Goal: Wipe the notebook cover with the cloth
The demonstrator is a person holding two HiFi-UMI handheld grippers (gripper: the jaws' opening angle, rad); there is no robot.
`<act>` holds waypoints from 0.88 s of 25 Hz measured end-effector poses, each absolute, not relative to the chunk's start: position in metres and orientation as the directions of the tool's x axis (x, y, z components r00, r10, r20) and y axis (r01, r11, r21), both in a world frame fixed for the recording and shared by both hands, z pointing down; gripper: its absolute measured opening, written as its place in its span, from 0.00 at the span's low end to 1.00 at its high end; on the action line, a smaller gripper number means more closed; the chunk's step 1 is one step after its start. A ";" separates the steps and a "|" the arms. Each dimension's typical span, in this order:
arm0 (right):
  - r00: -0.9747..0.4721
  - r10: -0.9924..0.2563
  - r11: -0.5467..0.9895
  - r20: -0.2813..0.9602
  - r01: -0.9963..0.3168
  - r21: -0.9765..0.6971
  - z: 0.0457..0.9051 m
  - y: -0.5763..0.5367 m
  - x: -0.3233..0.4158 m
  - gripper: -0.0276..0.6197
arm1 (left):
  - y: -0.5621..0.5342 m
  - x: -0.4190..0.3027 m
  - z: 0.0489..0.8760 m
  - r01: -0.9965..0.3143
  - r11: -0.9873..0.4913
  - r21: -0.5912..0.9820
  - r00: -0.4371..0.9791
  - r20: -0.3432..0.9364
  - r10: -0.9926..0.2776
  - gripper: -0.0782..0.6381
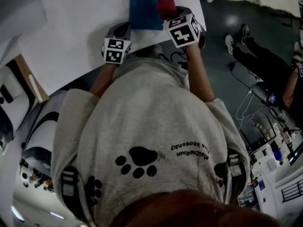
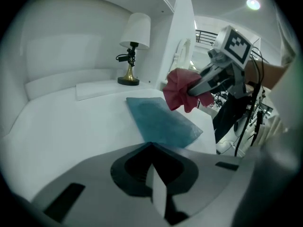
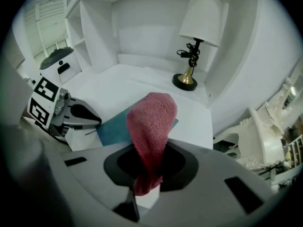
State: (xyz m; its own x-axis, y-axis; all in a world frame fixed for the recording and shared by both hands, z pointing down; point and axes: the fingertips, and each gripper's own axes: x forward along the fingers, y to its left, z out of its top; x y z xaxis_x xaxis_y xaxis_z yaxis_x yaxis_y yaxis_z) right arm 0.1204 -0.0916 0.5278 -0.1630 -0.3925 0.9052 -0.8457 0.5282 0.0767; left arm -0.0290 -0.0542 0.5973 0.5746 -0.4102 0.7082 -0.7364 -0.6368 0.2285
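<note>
A teal-blue notebook (image 2: 163, 122) lies flat on the white table (image 2: 71, 126); it also shows in the head view (image 1: 144, 6). My left gripper (image 2: 152, 148) is shut, and its tips rest at the notebook's near corner. The right gripper view shows that left gripper (image 3: 97, 119) closed to a point at the notebook's (image 3: 113, 129) edge. My right gripper (image 3: 149, 150) is shut on a red cloth (image 3: 150, 122). The bunched cloth (image 2: 179, 91) hangs over the notebook's far right side. I cannot tell whether it touches the cover.
A brass lamp with a white shade (image 2: 132, 51) stands at the back by a white upright panel (image 2: 182, 41). A flat white strip (image 2: 99, 90) lies near it. The table's edge (image 2: 215, 126) runs just right of the notebook. Another person's legs (image 1: 255, 56) are on the floor to the right.
</note>
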 end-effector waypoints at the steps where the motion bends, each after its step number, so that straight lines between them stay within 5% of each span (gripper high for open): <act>1: -0.187 -0.402 0.538 0.896 -0.841 0.066 0.522 -0.093 0.110 0.15 | -0.054 -0.030 0.597 -0.737 -0.636 0.230 0.574 0.709 -0.410 0.12; 11: -0.390 -0.361 0.651 0.847 -0.756 -0.070 0.520 -0.084 0.006 0.15 | -0.049 -0.030 0.597 -0.717 -0.660 0.221 0.581 0.712 -0.393 0.12; 22: -0.367 -0.234 0.658 0.900 -0.742 -0.131 0.585 -0.072 -0.008 0.15 | -0.047 -0.030 0.599 -0.713 -0.668 0.215 0.578 0.720 -0.384 0.12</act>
State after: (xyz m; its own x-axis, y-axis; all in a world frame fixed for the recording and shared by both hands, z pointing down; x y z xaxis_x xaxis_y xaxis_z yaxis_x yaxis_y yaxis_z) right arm -0.0083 -0.0725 0.5852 -0.3669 -0.2341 0.9003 -0.7419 0.6575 -0.1314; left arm -0.0301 -0.0470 0.5993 0.5776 -0.3844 0.7202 -0.7127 -0.6676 0.2152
